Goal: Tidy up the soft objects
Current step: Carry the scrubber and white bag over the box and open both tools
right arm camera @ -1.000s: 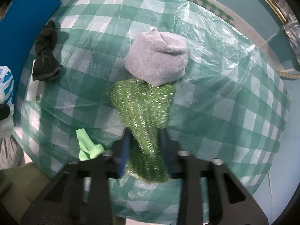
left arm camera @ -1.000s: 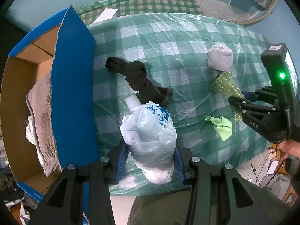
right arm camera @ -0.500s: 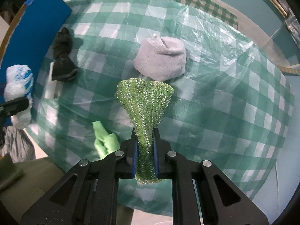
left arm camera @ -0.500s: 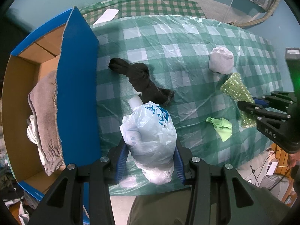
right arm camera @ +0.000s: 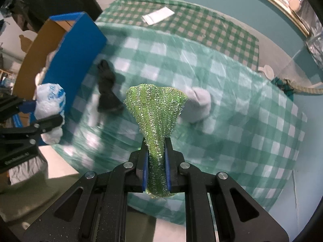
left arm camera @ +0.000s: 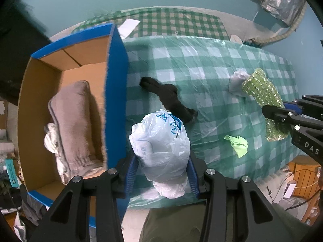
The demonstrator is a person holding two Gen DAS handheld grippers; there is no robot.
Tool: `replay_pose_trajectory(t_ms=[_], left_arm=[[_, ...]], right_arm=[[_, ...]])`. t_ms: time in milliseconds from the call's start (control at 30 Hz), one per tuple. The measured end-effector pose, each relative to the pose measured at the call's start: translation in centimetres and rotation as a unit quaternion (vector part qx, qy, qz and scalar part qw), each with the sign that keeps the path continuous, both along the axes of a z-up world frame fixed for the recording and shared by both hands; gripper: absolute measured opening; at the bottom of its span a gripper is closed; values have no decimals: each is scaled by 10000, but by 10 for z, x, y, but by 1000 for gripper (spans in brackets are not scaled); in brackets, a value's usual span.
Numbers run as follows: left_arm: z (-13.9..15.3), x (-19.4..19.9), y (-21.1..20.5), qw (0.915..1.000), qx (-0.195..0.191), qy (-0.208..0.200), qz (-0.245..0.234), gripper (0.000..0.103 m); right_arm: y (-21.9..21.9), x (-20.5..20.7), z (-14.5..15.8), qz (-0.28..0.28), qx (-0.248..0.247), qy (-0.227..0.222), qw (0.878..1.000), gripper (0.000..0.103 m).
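My left gripper (left arm camera: 162, 157) is shut on a white plastic bag (left arm camera: 161, 141) with blue print, held above the table's near edge beside the blue cardboard box (left arm camera: 116, 92). My right gripper (right arm camera: 155, 151) is shut on a glittery green cloth (right arm camera: 155, 109), lifted off the table; it also shows in the left wrist view (left arm camera: 262, 92). A black sock (left arm camera: 167, 96), a grey rolled sock (right arm camera: 198, 104) and a small lime-green cloth (left arm camera: 238, 144) lie on the green checked tablecloth (left arm camera: 201, 64).
The open box holds a folded brown towel (left arm camera: 70, 117) and white cloth (left arm camera: 50, 141). A white paper (right arm camera: 158, 15) lies on the far checked cloth. A rope (right arm camera: 306, 89) lies at the far right.
My right gripper closed on the glittery green cloth and lifted it off the table, moving up and back. My left gripper with the bag also rose, showing more of the box's inside.
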State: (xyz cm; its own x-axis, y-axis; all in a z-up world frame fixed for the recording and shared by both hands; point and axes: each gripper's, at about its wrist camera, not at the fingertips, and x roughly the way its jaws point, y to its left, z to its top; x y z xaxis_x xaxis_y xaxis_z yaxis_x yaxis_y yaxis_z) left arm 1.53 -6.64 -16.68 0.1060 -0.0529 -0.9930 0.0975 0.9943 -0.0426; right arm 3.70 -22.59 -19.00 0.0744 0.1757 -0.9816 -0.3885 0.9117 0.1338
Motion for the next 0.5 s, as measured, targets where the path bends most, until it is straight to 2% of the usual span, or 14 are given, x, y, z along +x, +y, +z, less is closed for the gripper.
replay_pose_trajectory(t_ms=[233,500], left_arm=[[18,0,24,9994,-17,-145,310,45],[25,-4,64,9966,-2,-187,798,45]], right_arm=[[38,11,27,285,174,-130,9994,12],[88,22,45,701,427,-238,9963,12]])
